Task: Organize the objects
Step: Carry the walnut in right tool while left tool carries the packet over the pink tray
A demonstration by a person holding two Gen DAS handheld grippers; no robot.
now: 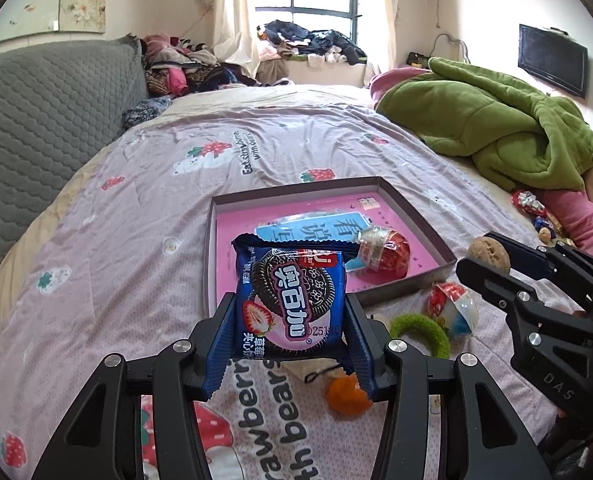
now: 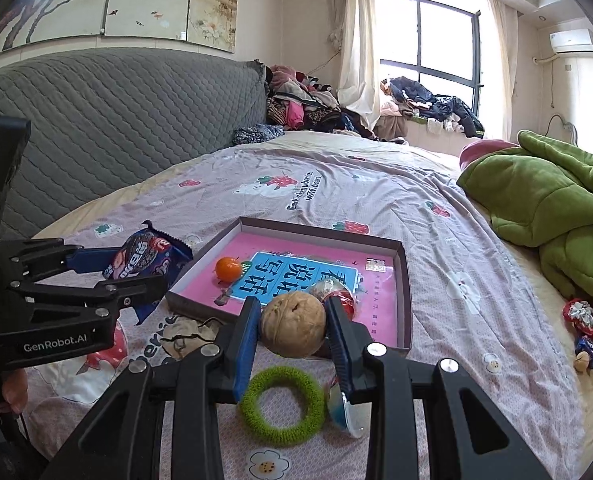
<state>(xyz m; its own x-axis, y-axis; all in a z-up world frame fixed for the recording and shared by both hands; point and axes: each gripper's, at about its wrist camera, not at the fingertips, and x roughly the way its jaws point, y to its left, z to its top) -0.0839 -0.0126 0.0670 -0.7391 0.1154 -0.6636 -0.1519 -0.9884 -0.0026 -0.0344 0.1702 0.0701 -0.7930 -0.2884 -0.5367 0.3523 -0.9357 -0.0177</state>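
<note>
on the pink strawberry-print bedspread (image 1: pixel 144 208) sits a shallow open box (image 1: pixel 412 208) with a pink lining and a blue printed label on its floor. the left gripper (image 1: pixel 288 320) is pinching a blue cookie packet (image 1: pixel 290 300), glossy, printed with a dark sandwich cookie and a strawberry, crimped ends sticking out past the pads; the packet is up off the bed, just before the box's near wall. the jaws stand partway apart, pressed to the packet's two sides.

over to the right gripper (image 2: pixel 292 328): its blue pads clamp a tan, wrinkled walnut (image 2: pixel 293 326), round and whole, held above the box's near edge. jaws narrower here, snug on the shell.

on the bedspread below lie a fuzzy green ring (image 2: pixel 282 406) and a clear-wrapped red and blue candy (image 1: pixel 454 308), near each other, just outside the box.

now the views differ. the left wrist camera shows a red foil-wrapped sweet (image 1: pixel 388 254) inside the box toward its near right corner, and an orange ball (image 1: pixel 346 396) with a black cord on the bed under the gripper. the right wrist camera shows a small orange fruit (image 2: pixel 228 269) inside the box at its left side, hidden behind the packet in the other view, plus a beige pouch (image 2: pixel 188 334) with a dark cord beside the box's near wall. a green blanket (image 2: pixel 544 204) is heaped well off to the right, with a few more wrapped sweets (image 2: pixel 582 320) beside it.
</note>
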